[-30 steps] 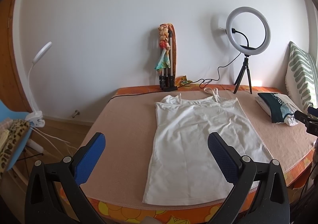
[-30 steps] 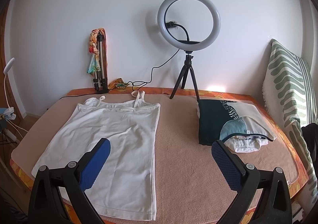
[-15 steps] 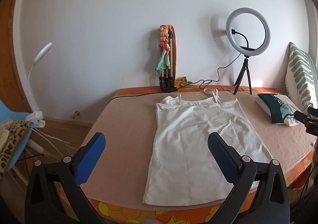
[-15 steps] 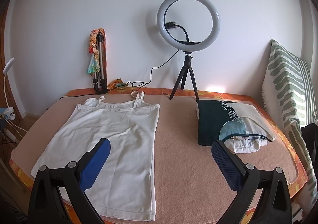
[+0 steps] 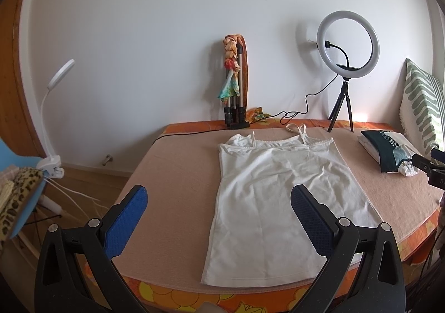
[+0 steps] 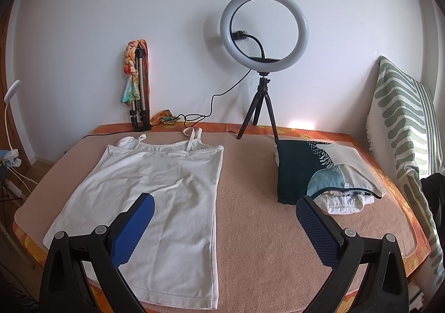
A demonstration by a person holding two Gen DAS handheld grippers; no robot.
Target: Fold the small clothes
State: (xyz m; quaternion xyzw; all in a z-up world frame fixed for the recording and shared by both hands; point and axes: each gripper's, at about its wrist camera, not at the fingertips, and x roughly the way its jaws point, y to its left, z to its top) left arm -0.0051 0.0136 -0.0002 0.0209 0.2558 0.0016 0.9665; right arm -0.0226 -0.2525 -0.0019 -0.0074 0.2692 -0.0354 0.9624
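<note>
white camisole lies flat, unfolded, straps away

Soft, even daylight fills the room, bright without being harsh. Ahead and to the right of both grippers, a warm patch of sun lands low on the wall, just past the ring light. The ring light throws a faint grey shadow onto the wall behind it, leftward. The striped cushion, far right of the right gripper, glows where light strikes its lower edge, nearly washed out. Both views bow strongly, with black corners and curved wall lines. The blue pads of the left gripper look sharp; nothing shows motion blur. The white top shows gentle crease shadows.
</note>
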